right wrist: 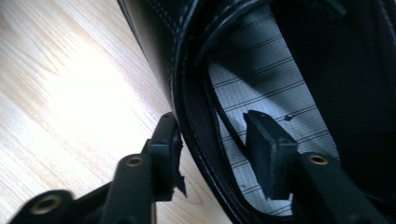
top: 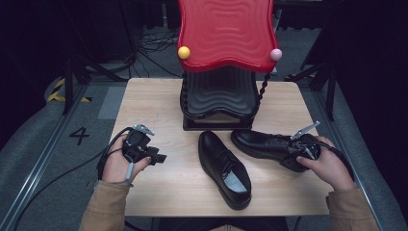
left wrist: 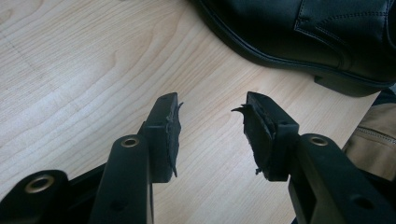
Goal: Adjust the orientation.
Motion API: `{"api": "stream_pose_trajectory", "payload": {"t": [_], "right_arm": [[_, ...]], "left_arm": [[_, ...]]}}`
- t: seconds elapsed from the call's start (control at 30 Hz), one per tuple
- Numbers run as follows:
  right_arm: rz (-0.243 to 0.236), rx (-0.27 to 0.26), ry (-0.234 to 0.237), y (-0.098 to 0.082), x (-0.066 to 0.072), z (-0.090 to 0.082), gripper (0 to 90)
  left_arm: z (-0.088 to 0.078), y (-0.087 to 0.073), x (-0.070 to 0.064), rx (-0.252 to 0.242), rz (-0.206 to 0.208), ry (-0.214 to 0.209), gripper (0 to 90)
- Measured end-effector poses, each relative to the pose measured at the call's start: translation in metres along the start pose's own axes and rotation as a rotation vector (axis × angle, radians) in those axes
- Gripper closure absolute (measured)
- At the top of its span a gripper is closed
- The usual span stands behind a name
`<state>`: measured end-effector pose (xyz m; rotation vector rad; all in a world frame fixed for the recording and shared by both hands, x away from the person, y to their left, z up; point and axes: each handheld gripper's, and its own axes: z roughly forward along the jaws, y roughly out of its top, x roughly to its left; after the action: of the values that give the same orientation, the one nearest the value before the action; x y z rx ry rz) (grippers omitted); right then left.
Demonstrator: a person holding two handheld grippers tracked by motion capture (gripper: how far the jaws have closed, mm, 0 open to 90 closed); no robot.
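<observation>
Two black leather shoes lie on the wooden table (top: 159, 101). One shoe (top: 223, 166) sits in the middle with its toe pointing away. The other shoe (top: 262, 142) lies to its right, toe pointing left. My right gripper (top: 291, 156) is at that shoe's heel. In the right gripper view the right gripper (right wrist: 210, 119) straddles the shoe's collar wall (right wrist: 191, 93): one jaw outside against the leather, the other inside over the striped insole (right wrist: 261, 84), apart from the wall. My left gripper (top: 161, 158) stands open with nothing between its fingers, and in its own view the left gripper (left wrist: 212, 105) faces the middle shoe (left wrist: 299, 32).
A rack with a wavy red top shelf (top: 226, 29) and a black lower shelf (top: 219, 96) stands at the table's back centre. Bare wood lies left of the shoes. Dark frames and cables surround the table on the floor.
</observation>
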<state>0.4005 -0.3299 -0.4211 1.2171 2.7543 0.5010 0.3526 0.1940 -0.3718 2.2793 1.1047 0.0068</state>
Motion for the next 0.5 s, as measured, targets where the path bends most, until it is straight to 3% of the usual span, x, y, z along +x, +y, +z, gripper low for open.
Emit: {"api": "stream_pose_trajectory", "payload": {"t": [0.03, 0.27, 0.33, 0.5], "right_arm": [[0.002, -0.001, 0.022, 0.000, 0.000, 0.000, 69.4], [-0.075, 0.010, 0.048, 0.002, 0.005, -0.003, 83.3], [-0.099, 0.000, 0.058, 0.004, 0.009, -0.003, 85.9], [-0.108, -0.028, 0.070, 0.009, 0.020, -0.012, 87.0]], "left_arm": [[0.000, 0.000, 0.000, -0.001, -0.001, 0.000, 56.4], [0.001, -0.001, 0.000, -0.001, -0.002, -0.001, 56.3], [0.000, -0.001, 0.000, -0.003, -0.002, -0.004, 56.3], [0.000, -0.001, 0.000, -0.006, -0.001, -0.001, 56.3]]}}
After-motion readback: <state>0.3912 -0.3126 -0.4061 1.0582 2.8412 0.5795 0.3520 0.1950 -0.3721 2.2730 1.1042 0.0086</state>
